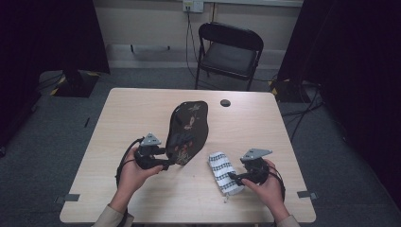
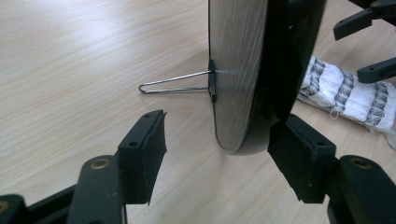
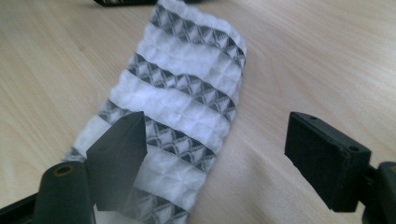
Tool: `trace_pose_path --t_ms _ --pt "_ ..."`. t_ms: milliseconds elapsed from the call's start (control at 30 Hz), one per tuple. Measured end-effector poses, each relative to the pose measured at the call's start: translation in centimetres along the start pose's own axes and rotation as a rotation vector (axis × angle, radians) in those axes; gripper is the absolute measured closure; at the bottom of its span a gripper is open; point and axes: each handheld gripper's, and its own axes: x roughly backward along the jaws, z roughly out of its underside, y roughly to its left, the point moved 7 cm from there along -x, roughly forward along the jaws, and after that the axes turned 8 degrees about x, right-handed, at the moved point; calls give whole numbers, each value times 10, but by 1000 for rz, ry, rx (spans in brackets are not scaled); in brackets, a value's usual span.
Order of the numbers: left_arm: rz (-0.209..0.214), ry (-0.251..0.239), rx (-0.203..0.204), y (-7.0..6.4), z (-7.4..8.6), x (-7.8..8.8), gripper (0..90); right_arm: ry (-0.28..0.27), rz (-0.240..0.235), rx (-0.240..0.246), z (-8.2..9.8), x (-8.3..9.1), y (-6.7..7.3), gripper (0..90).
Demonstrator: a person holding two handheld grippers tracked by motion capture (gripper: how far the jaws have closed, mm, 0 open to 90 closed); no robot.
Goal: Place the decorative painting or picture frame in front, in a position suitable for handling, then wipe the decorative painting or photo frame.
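A dark oval panel (image 1: 189, 127) with a floral pattern stands upright near the table's middle. In the left gripper view its pale back (image 2: 236, 70) faces left, propped by a thin wire stand (image 2: 173, 86). My left gripper (image 1: 168, 163) (image 2: 219, 126) is open and straddles the panel's lower edge. Its left pad is clear of the back and its right pad sits close to the dark front. A folded white cloth (image 1: 221, 170) (image 3: 187, 79) (image 2: 345, 91) with dark patterned stripes lies flat to the right. My right gripper (image 1: 231, 177) (image 3: 217, 123) (image 2: 369, 46) hovers open over the cloth's near end.
The wooden table (image 1: 142, 109) carries a small black round object (image 1: 225, 102) near its far edge. A black folding chair (image 1: 229, 52) stands beyond the table, with cables on the floor at the right. Dark curtains hang on both sides.
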Motion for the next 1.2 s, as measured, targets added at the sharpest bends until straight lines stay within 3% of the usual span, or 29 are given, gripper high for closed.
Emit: trace_pose_path --t_ms 200,333,433,500,700,833,1000,1200 --pt "-9 -4 12 2 0 -1 346 -27 -48 45 -7 0 21 208" --pt "-13 -7 13 2 -1 -1 328 0 -68 75 -1 -7 30 208" --pt "-7 -9 17 2 -1 -2 325 40 -57 67 7 -11 23 208" --pt "-7 -8 20 2 0 -2 318 40 -54 37 12 -11 16 208" --pt "-11 -16 27 4 -1 -2 315 53 -2 7 18 1 -6 220" --pt "-4 -17 14 0 -3 -3 351 6 -32 -8 8 4 -2 236" --pt "-9 -39 13 0 -4 -4 451 31 -66 2 4 -10 11 253" --pt "-9 -58 3 0 -6 -3 580 32 -40 -7 4 -20 13 272"
